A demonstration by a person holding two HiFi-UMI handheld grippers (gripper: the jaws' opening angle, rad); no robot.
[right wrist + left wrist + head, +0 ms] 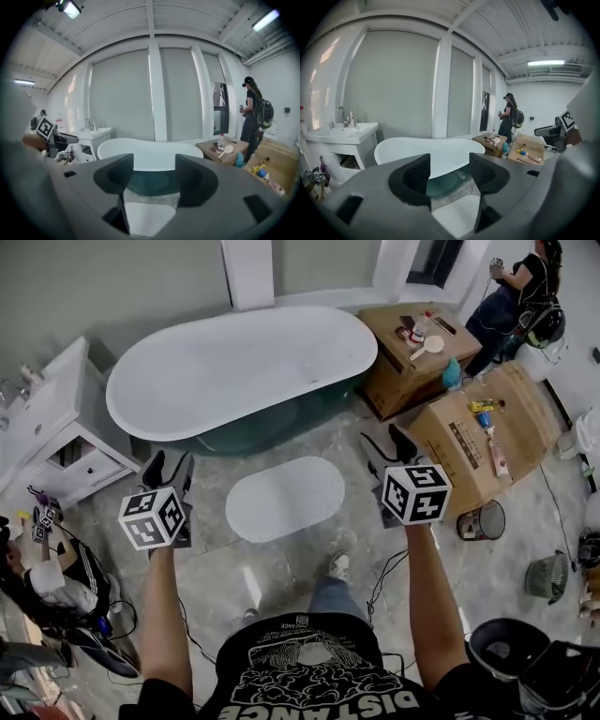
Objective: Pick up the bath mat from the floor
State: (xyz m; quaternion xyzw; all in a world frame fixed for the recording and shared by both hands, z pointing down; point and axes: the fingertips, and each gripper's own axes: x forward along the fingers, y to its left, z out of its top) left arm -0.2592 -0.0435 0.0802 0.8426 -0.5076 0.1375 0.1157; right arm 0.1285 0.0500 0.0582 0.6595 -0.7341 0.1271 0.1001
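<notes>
- A white oval bath mat (286, 498) lies flat on the marbled floor (281, 568). It sits just in front of the long side of a white freestanding bathtub (244, 362), with a strip of bare floor between the two.
- The person stands over the mat's near edge with both arms stretched forward. One shoe (338, 565) shows just short of the mat.
- The left gripper (169, 463) is held in the air to the left of the mat. Its jaws are released, and nothing is between them.
- In the left gripper view, the tub's rim and a corner of the mat (459, 213) show through the gap of the gripper (450, 171).
- The right gripper (386, 442) is held off the mat's right end, also released and empty. In its own view, the jaws of the gripper (153, 176) stand apart, and they frame the tub and the mat (145, 213) below it.
- Neither gripper touches the mat.
- A white vanity with a sink (56, 427) stands by the left edge of the floor.
- Two cardboard boxes (412, 362) (487, 437) strewn with small items sit towards the right edge.
- A dark bin (483, 519) stands beside the nearer box.
- A second person (525, 287) stands in the far right corner.
</notes>
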